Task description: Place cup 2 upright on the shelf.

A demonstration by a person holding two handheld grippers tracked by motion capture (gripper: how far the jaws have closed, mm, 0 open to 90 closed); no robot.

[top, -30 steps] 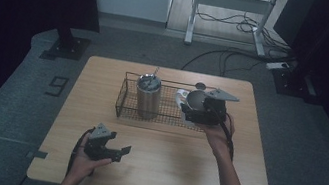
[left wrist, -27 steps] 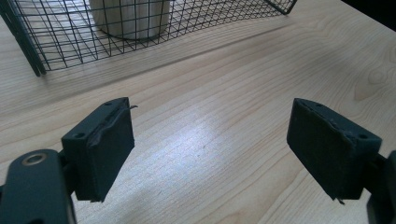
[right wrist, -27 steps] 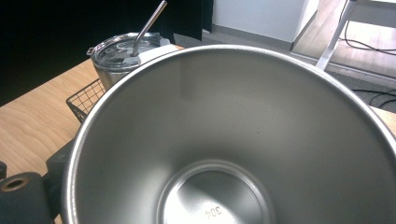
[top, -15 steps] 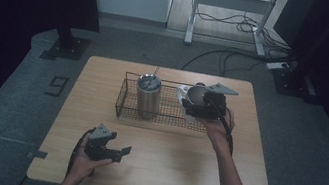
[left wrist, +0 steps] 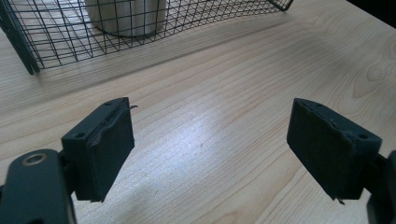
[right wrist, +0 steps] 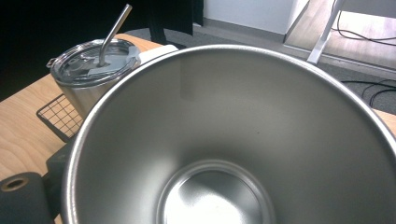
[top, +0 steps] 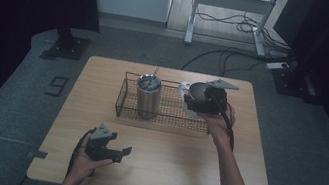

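A steel cup (right wrist: 224,140) with an empty, shiny inside sits in my right gripper (top: 197,101), which is shut on it above the right end of a black wire basket (top: 123,101). One black finger (right wrist: 21,198) shows beside the cup's rim. In the high view the cup (top: 197,90) looks dark, with a white part at its left. A steel tumbler (top: 147,94) with a lid and straw stands in the basket's left half, left of the cup. My left gripper (top: 119,153) rests open near the table's front left, nothing between its jaws.
The wooden table (top: 168,149) has bare room between the basket and its front edge. In the left gripper view the basket (left wrist: 46,42) and tumbler base (left wrist: 126,16) lie ahead of the open gripper (left wrist: 210,140). Cables and a metal stand are on the floor behind the table.
My right gripper has carried the cup slightly farther back over the basket's right end. The left gripper has stayed where it was.
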